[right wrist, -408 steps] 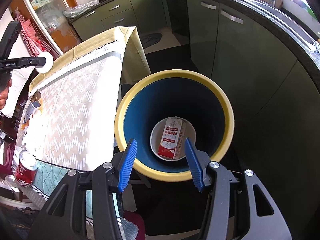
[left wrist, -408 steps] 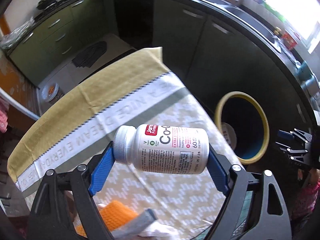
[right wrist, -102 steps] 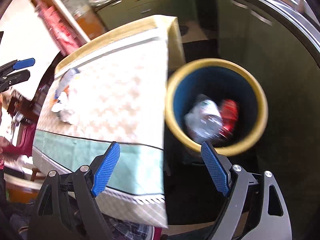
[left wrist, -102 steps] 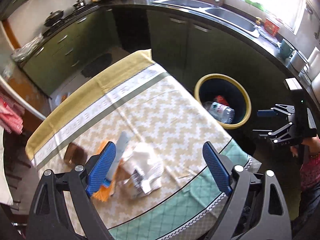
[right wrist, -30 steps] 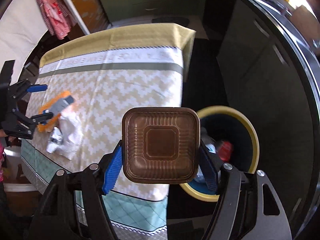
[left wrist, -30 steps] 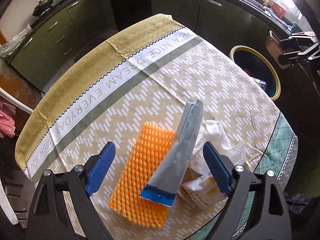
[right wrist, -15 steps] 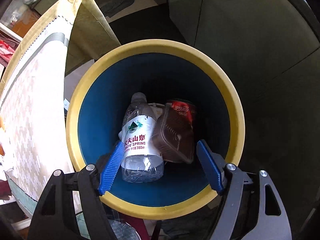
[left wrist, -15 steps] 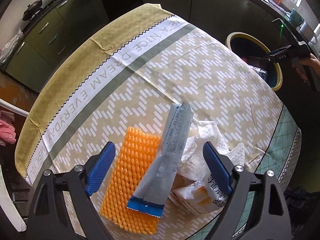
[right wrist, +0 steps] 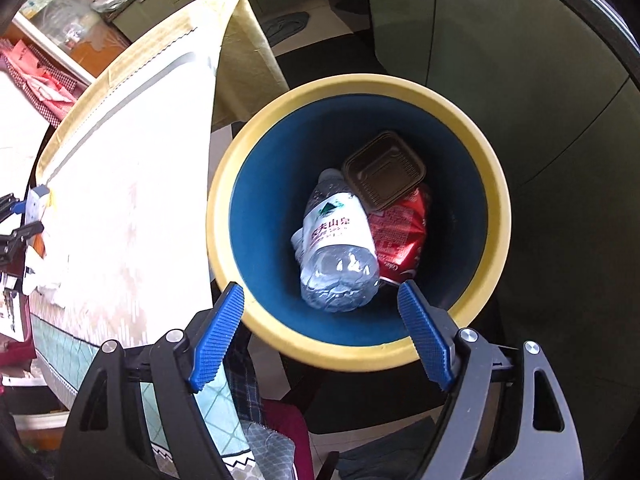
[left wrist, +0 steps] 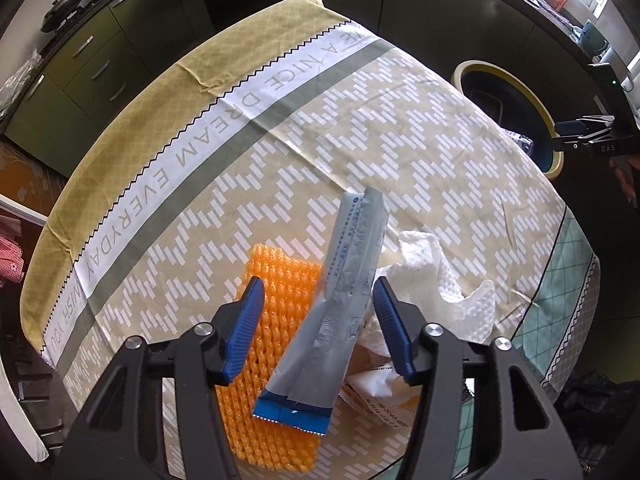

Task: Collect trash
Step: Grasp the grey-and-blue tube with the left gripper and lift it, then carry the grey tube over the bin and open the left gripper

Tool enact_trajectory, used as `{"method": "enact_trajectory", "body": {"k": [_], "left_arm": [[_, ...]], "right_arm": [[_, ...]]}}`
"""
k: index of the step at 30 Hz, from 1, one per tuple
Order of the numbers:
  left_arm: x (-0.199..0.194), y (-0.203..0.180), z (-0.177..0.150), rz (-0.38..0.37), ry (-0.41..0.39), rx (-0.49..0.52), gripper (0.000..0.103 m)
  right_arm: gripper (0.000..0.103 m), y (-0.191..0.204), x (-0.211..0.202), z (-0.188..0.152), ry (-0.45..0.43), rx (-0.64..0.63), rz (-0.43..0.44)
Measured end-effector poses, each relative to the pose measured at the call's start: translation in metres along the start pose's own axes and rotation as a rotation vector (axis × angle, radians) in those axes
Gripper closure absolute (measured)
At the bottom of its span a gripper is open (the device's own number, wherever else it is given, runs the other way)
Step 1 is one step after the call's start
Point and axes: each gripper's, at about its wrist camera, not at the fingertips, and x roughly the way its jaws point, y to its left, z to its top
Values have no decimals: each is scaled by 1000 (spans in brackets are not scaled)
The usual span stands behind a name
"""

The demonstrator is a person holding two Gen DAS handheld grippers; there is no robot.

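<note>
2 grippers sit far apart, and only the left gripper (left wrist: 318, 312) is placed for the next pick: its blue jaws are spread, not yet pinching, and straddle the long silver foil sachet with a blue sealed end (left wrist: 334, 308) that lies on the chevron-patterned tablecloth (left wrist: 400, 152). The sachet's long axis runs away from the camera, roughly in line with the fingers and tilted slightly to the right, so the jaws would close across its narrow width. It rests partly over the orange foam fruit net (left wrist: 276, 344) on its left and against the crumpled white paper towel (left wrist: 436, 288) on its right; whether the pads already touch the foil is hard to tell from this angle. The right gripper (right wrist: 320, 332), jaws wide and empty, hangs over the yellow-rimmed blue bin (right wrist: 496, 208), which holds a clear plastic water bottle (right wrist: 340, 248), a red drink can (right wrist: 400, 232) and a brown square plastic tray (right wrist: 384, 172). The bin stands beyond the table's far right corner from the sachet.
</note>
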Motion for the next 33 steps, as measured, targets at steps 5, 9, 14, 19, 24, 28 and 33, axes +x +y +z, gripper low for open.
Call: {"method": "enact_trajectory", "body": {"k": [5, 9, 14, 19, 24, 28, 33], "left_arm": [[-5, -3, -4, 8, -6, 3, 70], [-13, -2, -7, 13, -13, -3, 79], [-28, -1, -8, 15, -34, -15, 81], [-52, -9, -2, 0, -75, -13, 81], [-68, -37, 22, -34, -103, 29, 81], [-64, -75, 53, -67, -106, 95, 81], [-41, -140, 101, -114, -94, 196, 81]], "right_arm": [[24, 14, -3, 0, -4, -27, 7], [24, 21, 3, 0, -6, -43, 14], [24, 25, 3, -1, -15, -50, 24], [24, 23, -3, -7, -40, -47, 38], [24, 15, -19, -18, -78, -37, 52], [24, 3, -31, -32, -97, -26, 56], [24, -23, -43, -53, -111, 3, 47]]}}
